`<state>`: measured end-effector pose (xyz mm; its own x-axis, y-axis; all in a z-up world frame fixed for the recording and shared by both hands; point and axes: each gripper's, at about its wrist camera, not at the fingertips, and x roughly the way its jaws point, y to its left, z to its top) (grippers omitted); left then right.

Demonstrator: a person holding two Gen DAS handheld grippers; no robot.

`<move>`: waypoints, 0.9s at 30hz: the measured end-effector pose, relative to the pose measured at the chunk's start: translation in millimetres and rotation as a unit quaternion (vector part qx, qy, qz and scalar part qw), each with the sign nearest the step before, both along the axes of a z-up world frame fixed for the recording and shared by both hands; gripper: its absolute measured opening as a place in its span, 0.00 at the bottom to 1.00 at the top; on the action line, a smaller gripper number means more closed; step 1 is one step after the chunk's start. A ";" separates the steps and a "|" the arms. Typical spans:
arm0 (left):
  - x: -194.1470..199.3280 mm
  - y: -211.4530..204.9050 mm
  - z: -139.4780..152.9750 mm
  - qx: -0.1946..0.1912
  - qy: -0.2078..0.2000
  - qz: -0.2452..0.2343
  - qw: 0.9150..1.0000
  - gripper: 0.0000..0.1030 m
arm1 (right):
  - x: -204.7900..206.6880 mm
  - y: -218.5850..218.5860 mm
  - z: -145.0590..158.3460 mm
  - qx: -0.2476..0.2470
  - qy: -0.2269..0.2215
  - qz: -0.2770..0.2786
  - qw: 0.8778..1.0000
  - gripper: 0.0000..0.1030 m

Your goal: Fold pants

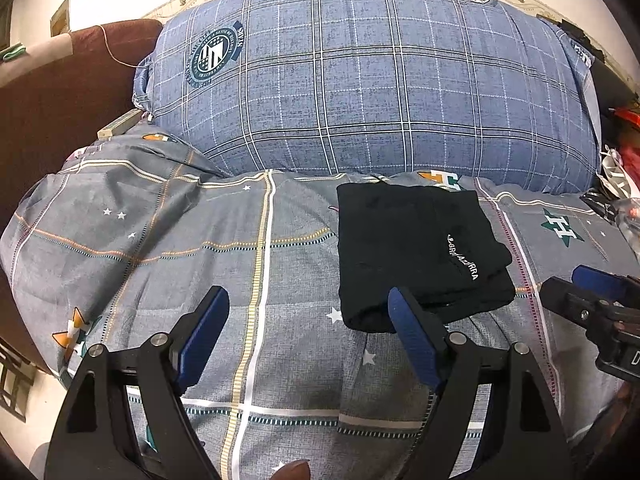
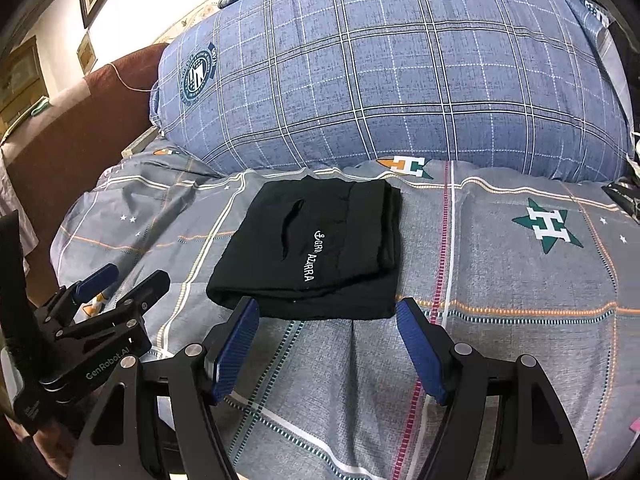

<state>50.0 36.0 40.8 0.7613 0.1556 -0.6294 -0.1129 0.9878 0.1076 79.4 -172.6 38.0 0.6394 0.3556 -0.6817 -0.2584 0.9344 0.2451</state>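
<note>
While the black fabric pants (image 2: 316, 248), folded into a compact rectangle, lie flat on the grey star-patterned bedsheet (image 2: 500, 280) near its far edge, neither tool touches them. Left gripper (image 1: 308, 320) and right gripper (image 2: 326, 320) both stand wide apart, holding nothing, just short of the pants' near edge.

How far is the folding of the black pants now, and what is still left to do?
Done: the black pants lie on the grey bedsheet as a compact folded rectangle in front of the blue plaid pillow. In hand: nothing; the left gripper and the right gripper both have open, empty jaws just short of the pants. Left: apparently nothing, perhaps only neatening.
</note>
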 end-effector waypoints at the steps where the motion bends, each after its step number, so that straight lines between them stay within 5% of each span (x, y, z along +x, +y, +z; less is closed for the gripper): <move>1: 0.0 0.2 0.0 0.000 0.000 0.000 1.000 0.80 | -0.1 -0.3 0.1 0.001 0.000 0.000 1.000 0.71; 27: -1.6 2.4 2.1 0.003 -0.004 0.010 1.000 0.80 | 1.8 3.1 -1.9 -0.008 -0.001 0.007 1.000 0.71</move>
<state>48.4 38.5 42.9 0.7629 0.1754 -0.6223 -0.1343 0.9845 0.1129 81.2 -169.5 36.1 0.6358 0.3538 -0.6860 -0.2724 0.9344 0.2295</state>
